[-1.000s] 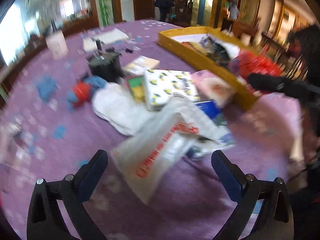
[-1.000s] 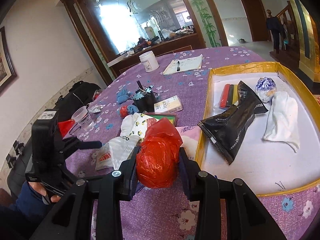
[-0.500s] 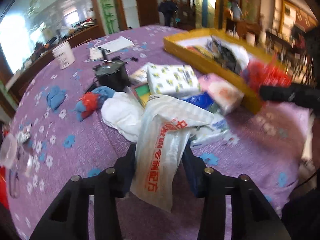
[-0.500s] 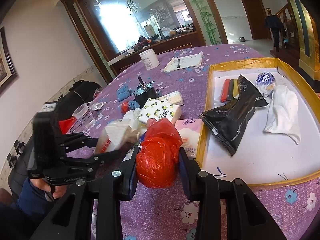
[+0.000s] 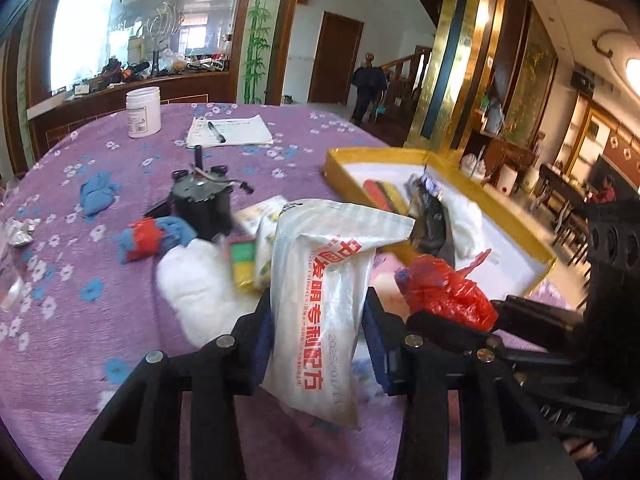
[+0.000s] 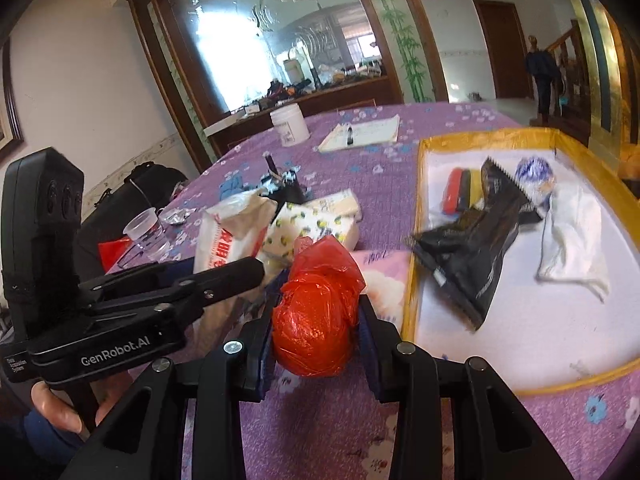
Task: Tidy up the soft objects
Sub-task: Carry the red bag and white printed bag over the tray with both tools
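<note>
White plastic packet (image 5: 320, 304) with red Chinese lettering hangs lifted off the desk, pinched upright in the left gripper (image 5: 318, 330). The crumpled red plastic bag (image 6: 316, 316) — a tight bundle — sits clamped in the right gripper (image 6: 316, 334), near the yellow-rimmed tray (image 6: 416, 216). Inside the tray: a black foil pouch (image 6: 472, 248), a white cloth (image 6: 572, 240), a blue-white ball (image 6: 534, 174).

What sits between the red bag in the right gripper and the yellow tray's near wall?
The right wrist view shows a pink tissue pack lying on the purple cloth between the red plastic bag and the yellow tray.
</note>
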